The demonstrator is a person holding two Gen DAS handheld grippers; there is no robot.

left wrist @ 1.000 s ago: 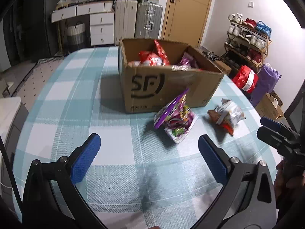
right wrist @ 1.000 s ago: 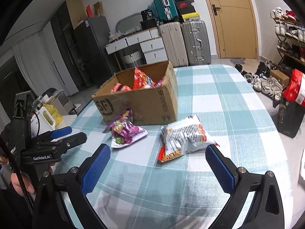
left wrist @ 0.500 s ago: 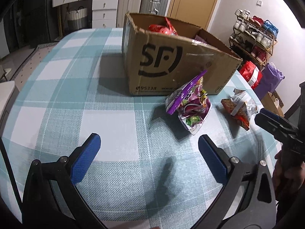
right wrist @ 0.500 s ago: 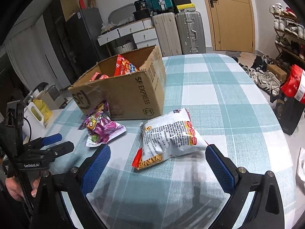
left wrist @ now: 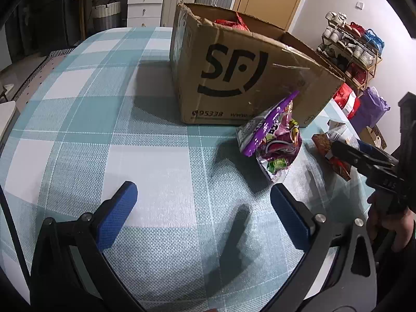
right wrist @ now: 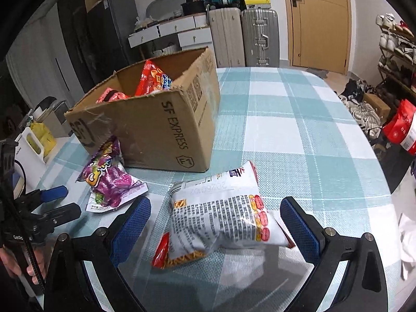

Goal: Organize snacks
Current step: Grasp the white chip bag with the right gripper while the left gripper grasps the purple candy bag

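Checked tablecloth [left wrist: 145,161] lies bare between left gripper's [left wrist: 202,215] spread fingers; right gripper [right wrist: 215,223] straddles white bag [right wrist: 223,218], fingers apart.

- Table [right wrist: 286,130] under a teal-and-white checked cloth.
- Open cardboard box [right wrist: 166,130] stands on it.
- Purple snack bag [right wrist: 109,179] leans against the box's front.
- White snack bag [right wrist: 221,215] lies just beside the box's corner.

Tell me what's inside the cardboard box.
The cardboard box holds a tall red-orange snack bag standing up and a pinkish-red bag lower beside it. The box walls hide the bottom, so anything else in there cannot be seen.
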